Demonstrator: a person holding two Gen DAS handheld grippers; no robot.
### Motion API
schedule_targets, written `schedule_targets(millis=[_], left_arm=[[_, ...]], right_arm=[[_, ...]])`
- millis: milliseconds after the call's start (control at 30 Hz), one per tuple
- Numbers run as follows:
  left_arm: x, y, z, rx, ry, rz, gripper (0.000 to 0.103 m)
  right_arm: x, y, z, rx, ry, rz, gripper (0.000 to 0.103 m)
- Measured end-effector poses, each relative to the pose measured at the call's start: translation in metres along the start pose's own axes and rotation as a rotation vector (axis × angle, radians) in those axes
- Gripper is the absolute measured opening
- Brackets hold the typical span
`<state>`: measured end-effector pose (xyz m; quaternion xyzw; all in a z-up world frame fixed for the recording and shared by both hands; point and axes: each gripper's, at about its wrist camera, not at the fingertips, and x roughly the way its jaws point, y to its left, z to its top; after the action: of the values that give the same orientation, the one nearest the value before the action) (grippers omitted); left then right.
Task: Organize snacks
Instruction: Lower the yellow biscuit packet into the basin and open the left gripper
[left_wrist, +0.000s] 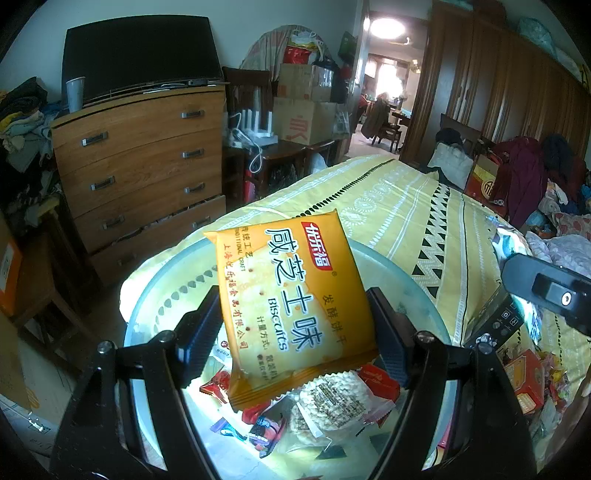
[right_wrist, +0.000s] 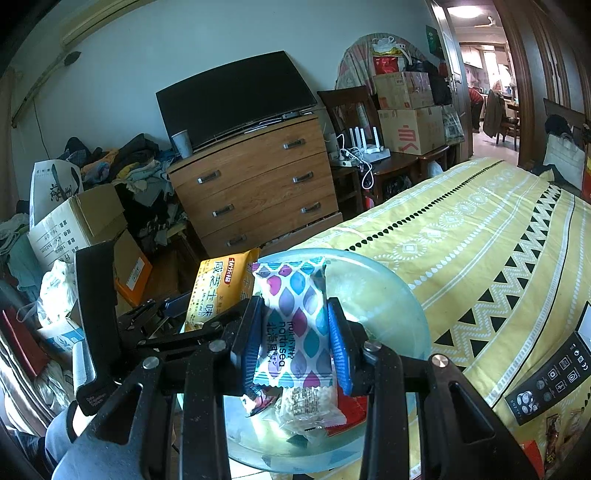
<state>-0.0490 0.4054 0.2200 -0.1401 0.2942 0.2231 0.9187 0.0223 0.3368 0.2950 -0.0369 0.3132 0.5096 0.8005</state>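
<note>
— Holding what?
— Left gripper clamps the biscuit pack; right gripper clamps the northsea pack, both over the bowl.
— Next?
— Probably open the jaws and drop them onto the snacks inside.

Home bedroom, cluttered. Bed with yellow patterned cover, wooden chest of drawers with a dark TV on top, clothes pile, stacked cardboard boxes, wooden wardrobe, open doorway to a dining area.
</note>
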Motion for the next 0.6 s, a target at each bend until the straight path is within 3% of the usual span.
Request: schedule_targets(millis=[367, 600], left_arm=[[0.009, 0.002, -0.006, 0.011, 0.031, 0.007, 0.077], [0.023, 0.005, -0.009, 0.007, 0.109, 0.017, 0.077]], right_arm=[[0.012, 0.002, -0.011, 0.005, 0.032, 0.001, 0.038], [0.025, -0.011, -0.010, 0.028, 0.086, 0.009, 0.038]])
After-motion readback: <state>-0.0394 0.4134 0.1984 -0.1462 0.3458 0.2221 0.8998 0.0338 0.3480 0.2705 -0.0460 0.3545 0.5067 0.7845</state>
